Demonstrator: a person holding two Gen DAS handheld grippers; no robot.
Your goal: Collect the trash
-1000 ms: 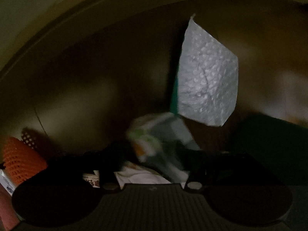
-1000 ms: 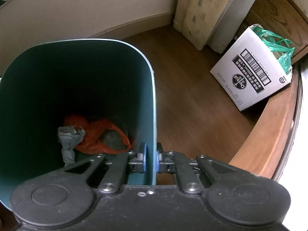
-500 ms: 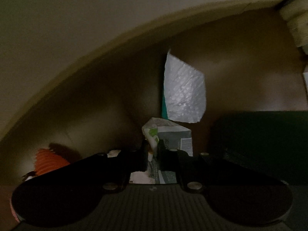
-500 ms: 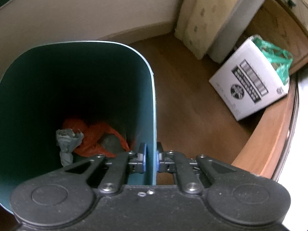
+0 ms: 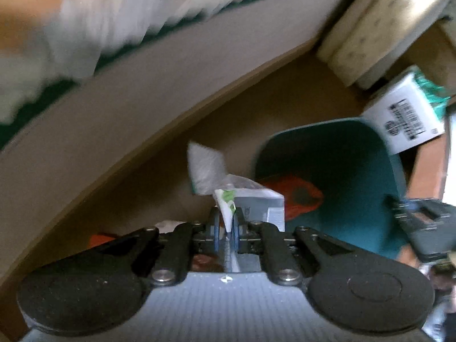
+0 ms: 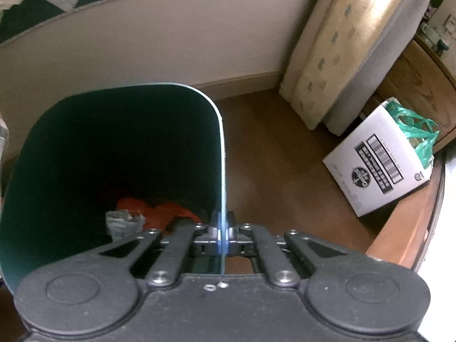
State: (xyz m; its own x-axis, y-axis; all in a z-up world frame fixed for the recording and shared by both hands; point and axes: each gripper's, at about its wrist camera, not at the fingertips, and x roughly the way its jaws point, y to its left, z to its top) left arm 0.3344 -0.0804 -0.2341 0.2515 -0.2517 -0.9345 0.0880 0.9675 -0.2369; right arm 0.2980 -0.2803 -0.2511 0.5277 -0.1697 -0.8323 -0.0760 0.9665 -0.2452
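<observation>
Left gripper point(image 5: 225, 222) clamped on a crumpled wrapper point(image 5: 250, 202), carrying it toward the teal bin point(image 5: 342, 148) at its 2 o'clock; right gripper point(image 6: 221, 232) pinched on the bin's rim point(image 6: 221, 148), presumably steadying it for the drop.

**Gripper hardware look**

Left black two-finger gripper point(image 5: 225, 222): grey ribbed base plate, round black pivot caps, silver screws, blue pads. Right black two-finger gripper point(image 6: 221, 235): black textured base, same linkage bars, silver screws, blue pads.
</observation>
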